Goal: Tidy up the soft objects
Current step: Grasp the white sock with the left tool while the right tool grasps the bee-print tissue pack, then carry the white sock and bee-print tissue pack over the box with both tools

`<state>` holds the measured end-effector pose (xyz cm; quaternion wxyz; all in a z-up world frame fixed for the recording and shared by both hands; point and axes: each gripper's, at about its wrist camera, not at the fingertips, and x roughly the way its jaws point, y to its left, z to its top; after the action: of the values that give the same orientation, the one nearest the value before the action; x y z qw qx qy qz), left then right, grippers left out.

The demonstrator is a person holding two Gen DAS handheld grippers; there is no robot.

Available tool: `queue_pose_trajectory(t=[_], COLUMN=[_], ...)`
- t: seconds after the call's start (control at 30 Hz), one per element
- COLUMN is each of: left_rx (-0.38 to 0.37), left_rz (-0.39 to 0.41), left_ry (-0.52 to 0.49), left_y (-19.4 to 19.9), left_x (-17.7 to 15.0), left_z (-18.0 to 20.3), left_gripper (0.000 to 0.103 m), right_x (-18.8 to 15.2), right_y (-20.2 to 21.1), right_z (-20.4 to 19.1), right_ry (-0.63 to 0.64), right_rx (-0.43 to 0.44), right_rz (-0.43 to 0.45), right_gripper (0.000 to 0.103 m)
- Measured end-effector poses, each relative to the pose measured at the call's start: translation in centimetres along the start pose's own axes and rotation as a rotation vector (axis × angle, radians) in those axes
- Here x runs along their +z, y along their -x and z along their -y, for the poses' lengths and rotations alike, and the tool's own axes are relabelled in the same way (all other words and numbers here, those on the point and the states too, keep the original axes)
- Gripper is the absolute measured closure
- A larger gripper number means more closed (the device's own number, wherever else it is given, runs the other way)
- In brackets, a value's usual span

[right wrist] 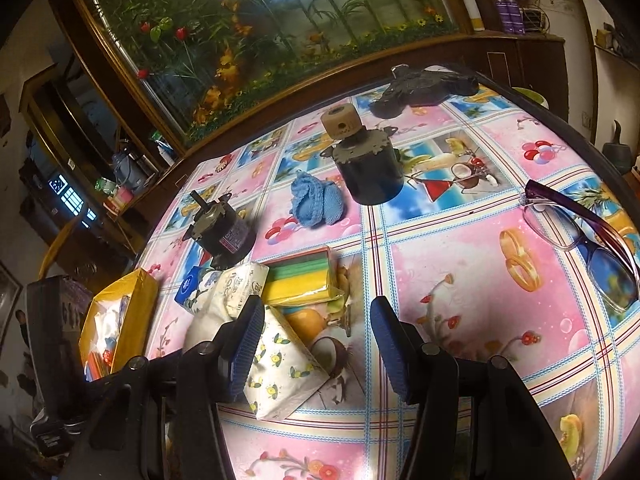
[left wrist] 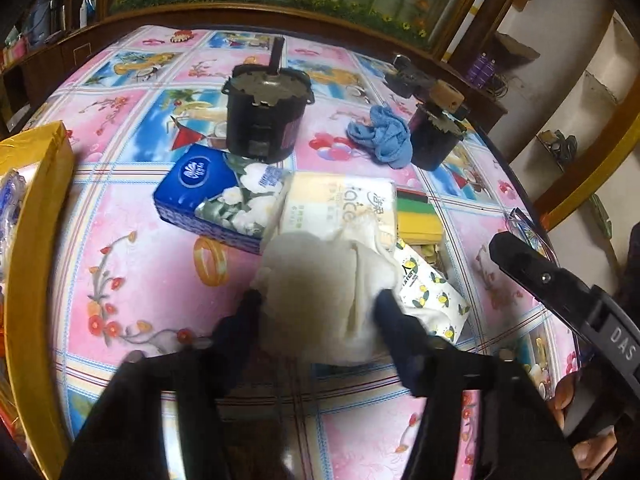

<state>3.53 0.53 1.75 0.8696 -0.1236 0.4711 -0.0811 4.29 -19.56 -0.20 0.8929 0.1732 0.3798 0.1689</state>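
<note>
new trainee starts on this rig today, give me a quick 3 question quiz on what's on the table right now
1. True or false: the left gripper has a white soft wad between its fingers.
2. What lies beside the blue knitted cloth? A) the dark motor with a tan wheel on top B) the yellow box C) the glasses
3. Fill in: the right gripper is ____, hovering just above the lemon-print tissue pack.

Key: 1 true; 2 A; 3 open
</note>
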Motion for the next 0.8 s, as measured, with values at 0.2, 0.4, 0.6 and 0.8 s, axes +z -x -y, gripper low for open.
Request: queue_pose_trajectory(t=[0.2, 0.4, 0.6, 0.8], left_rx=[0.043, 0.072, 0.058, 0.068], left_rz=[0.037, 0.058, 0.061, 0.083], left_ry=[-0.005, -0.036, -0.032, -0.048], left_y=[2.3, 3.0, 2.6, 2.4], left_x=[-2.2, -3.3, -3.3, -3.4], left_z=[-1.8, -2.3, -2.6, -2.4], left_gripper=[0.080, 0.080, 0.080, 0.080], right_x=[-0.4, -1.7, -3.1, -4.4], right_y=[-0.9, -2.2, -3.7, -4.9], right_z=[-0.7, -3.2, -5.0, -6.3], right_ry=[0.028, 0.169, 0.301, 0.431], right_rx=[0.033, 0.004, -0.054, -0.165], right_rz=[-0.046, -0.099, -0.148, -0.154], right_gripper=[0.033, 0.023, 0.022, 0.036])
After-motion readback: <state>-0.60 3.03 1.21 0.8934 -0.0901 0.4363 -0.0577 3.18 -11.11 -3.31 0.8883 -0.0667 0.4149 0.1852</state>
